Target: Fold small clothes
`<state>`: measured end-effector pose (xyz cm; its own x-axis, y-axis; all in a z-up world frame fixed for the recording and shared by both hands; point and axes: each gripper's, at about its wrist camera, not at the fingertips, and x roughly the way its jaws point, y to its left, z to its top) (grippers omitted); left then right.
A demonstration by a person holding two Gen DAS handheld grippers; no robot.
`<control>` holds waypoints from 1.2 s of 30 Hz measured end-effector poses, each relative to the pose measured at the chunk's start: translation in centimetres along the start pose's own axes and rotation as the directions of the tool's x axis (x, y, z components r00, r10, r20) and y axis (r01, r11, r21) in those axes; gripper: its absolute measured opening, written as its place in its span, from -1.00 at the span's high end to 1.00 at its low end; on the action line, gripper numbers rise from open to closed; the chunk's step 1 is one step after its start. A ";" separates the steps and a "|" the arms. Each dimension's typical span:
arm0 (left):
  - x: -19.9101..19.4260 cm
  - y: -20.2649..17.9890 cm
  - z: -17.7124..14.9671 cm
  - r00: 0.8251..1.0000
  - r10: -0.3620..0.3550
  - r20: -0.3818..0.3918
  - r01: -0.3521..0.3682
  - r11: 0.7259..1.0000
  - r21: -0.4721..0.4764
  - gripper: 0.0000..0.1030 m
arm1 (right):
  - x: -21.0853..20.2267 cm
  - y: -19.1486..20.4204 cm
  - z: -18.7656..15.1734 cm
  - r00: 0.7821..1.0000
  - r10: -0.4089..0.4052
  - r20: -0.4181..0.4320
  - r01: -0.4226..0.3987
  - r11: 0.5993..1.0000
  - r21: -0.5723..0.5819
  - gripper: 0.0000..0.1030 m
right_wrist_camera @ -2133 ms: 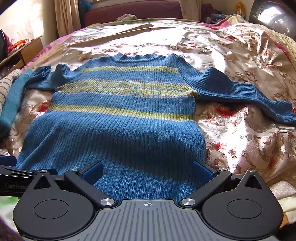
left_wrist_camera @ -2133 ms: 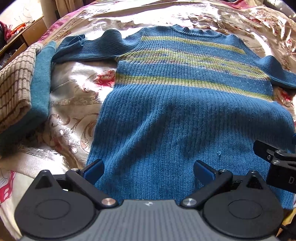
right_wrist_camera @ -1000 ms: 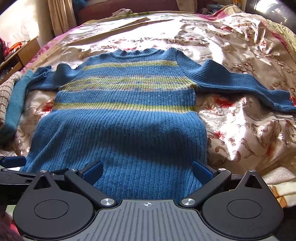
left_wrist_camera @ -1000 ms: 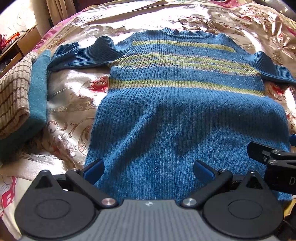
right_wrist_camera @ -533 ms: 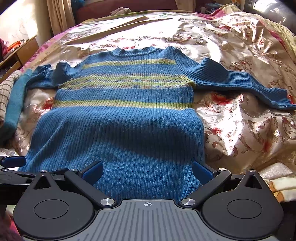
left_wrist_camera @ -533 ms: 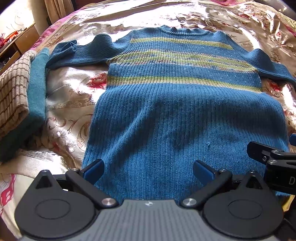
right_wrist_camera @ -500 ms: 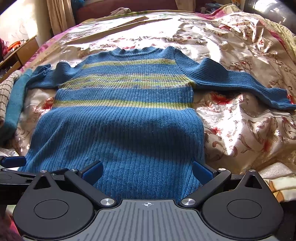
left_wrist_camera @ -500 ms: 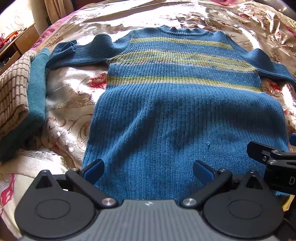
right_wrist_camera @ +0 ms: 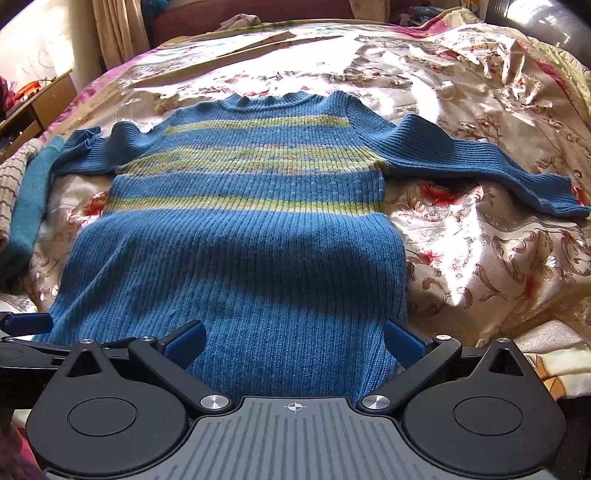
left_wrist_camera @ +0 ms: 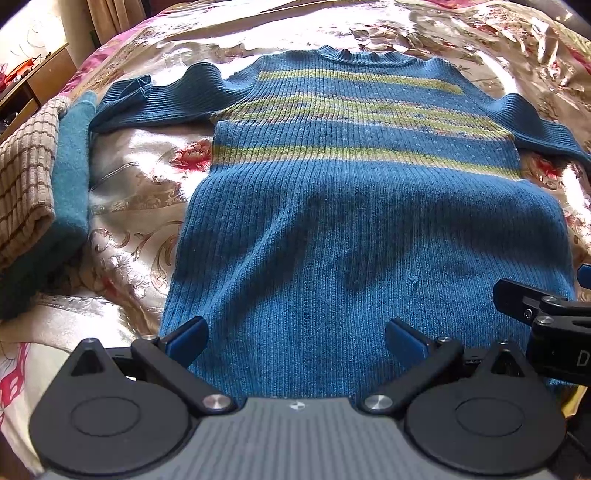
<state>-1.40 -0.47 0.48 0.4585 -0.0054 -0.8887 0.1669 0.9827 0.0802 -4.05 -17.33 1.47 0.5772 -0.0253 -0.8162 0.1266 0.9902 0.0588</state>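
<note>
A small blue ribbed sweater (left_wrist_camera: 351,229) with yellow-green stripes lies flat on the bed, neck away from me, both sleeves spread out; it also shows in the right wrist view (right_wrist_camera: 240,240). My left gripper (left_wrist_camera: 295,338) is open, just above the hem on its left half. My right gripper (right_wrist_camera: 293,338) is open, above the hem on its right half. Neither holds anything. The right gripper's finger shows at the right edge of the left wrist view (left_wrist_camera: 532,310).
A floral satin bedspread (right_wrist_camera: 480,258) covers the bed. A stack of folded clothes, beige checked (left_wrist_camera: 26,177) over teal (left_wrist_camera: 72,166), lies left of the sweater. A wooden cabinet (right_wrist_camera: 37,99) stands at the far left, and curtains (right_wrist_camera: 118,33) hang behind the bed.
Both grippers have drawn back slightly along the sweater toward the hem and stayed open. The sweater has not moved.
</note>
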 end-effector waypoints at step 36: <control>0.4 -0.1 -0.1 1.000 -0.003 -0.020 0.003 1.000 -0.002 -1.00 | 0.5 -0.1 -0.1 1.000 0.006 -0.025 -0.006 1.000 0.012 -1.00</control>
<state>-1.35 -0.57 0.10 0.4406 -0.0046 -0.8977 0.1668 0.9830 0.0769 -3.85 -17.43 0.99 0.5579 -0.0155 -0.8298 0.1329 0.9886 0.0709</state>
